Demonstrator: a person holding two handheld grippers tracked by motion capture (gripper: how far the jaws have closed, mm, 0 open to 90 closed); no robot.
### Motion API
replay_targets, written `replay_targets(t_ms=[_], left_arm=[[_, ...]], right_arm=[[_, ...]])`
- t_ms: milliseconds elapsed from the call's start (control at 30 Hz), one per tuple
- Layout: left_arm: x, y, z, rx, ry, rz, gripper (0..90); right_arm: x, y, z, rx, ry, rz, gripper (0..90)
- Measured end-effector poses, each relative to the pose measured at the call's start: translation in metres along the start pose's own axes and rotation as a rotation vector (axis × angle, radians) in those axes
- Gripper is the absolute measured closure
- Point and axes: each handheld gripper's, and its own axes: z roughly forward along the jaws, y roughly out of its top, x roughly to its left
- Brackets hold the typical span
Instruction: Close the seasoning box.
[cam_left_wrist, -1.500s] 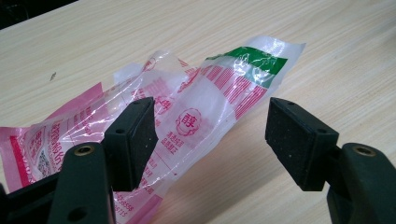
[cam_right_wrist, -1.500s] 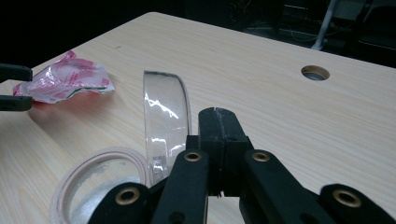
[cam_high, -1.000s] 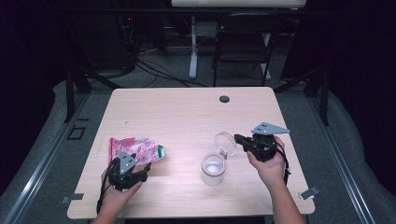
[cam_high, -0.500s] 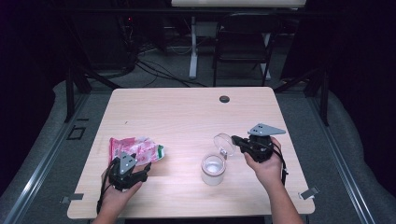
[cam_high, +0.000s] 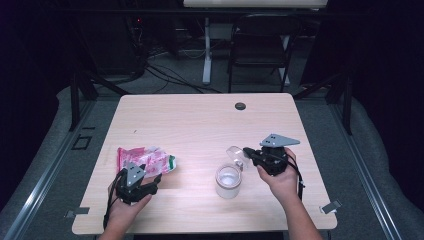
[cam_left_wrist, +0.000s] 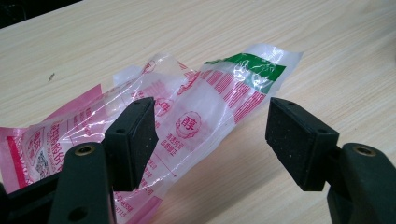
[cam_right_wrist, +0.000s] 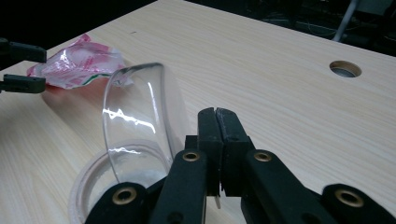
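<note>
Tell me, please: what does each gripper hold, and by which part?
The right gripper pinches a clear plastic scoop by its handle. The left gripper is open, holding nothing.

A pale wood-grain surface (cam_high: 200, 125) sits lit in the middle of a very dark room, with a round cable hole (cam_high: 240, 106) near its far edge. Behind it stands a dark folding chair (cam_high: 260, 50) beside a white post (cam_high: 206, 50) (cables (cam_high: 160, 70) sprawl across the floor there). Grey carpet (cam_high: 50, 150) flanks both sides, edged by metal rails (cam_high: 360, 165).
</note>
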Motion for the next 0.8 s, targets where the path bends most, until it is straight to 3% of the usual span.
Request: replay_targets(t_ms=[467,800], left_arm=[[0.002,0.001,-0.002,-0.016,0.004,-0.003,33.4],[0.002,0.002,-0.004,-0.027,0.002,-0.007,33.9]], right_arm=[[0.017,-0.002,0.013,0.034,0.068,-0.052,86.8],[0.025,0.0,0.016,0.035,0.098,-0.07,78.5]])
